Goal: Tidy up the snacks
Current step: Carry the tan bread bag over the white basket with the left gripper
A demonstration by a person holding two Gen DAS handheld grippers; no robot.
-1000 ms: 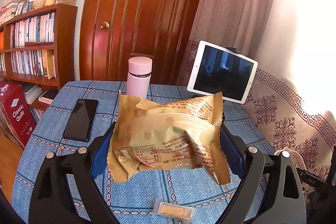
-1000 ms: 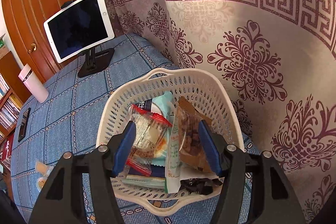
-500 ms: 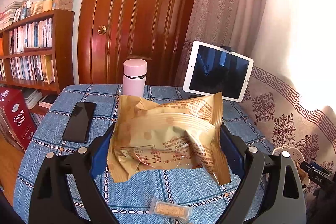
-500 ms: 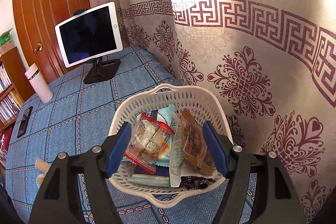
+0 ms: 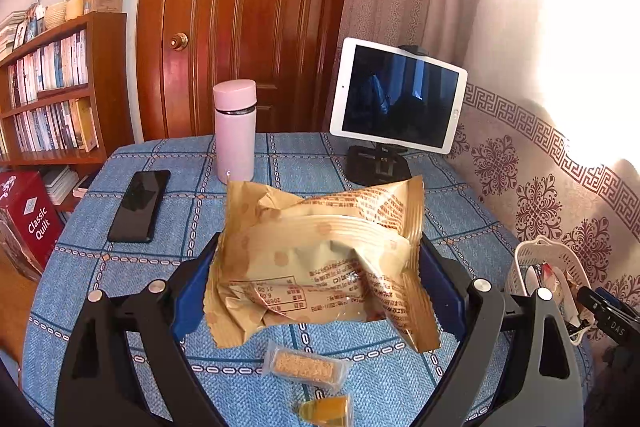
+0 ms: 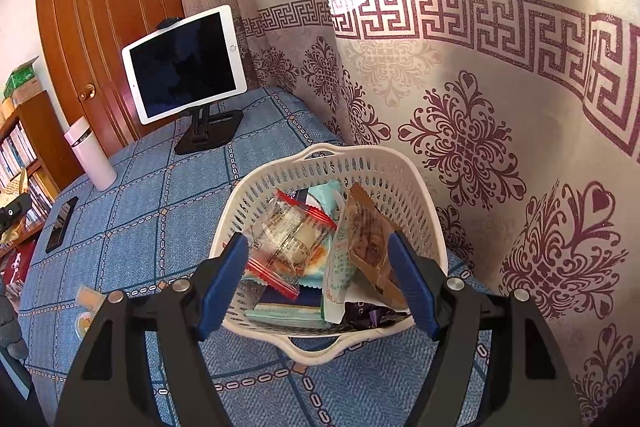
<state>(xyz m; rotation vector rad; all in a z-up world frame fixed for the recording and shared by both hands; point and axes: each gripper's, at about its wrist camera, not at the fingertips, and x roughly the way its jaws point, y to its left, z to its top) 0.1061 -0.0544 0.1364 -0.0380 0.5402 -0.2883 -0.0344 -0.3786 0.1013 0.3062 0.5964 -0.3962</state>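
Slippage threatens most: left gripper [image 5: 320, 279] pinches the puffy tan snack packet [image 5: 320, 263] above the tablecloth, far from the crowded basket [image 6: 280, 171], where the right gripper [image 6: 316, 283] hovers, spread and empty.

The left gripper [image 5: 320, 279], clamped on the tan snack packet [image 5: 320, 263], has risen above the blue tablecloth [image 5: 120, 267]: a yellow wrapped candy [image 5: 326, 411] now shows below the crumb bar [image 5: 306, 367], and the white basket [image 5: 548, 267] appears at right. The right gripper [image 6: 316, 287] has lifted and drawn back from the basket, its fingers spread wider.
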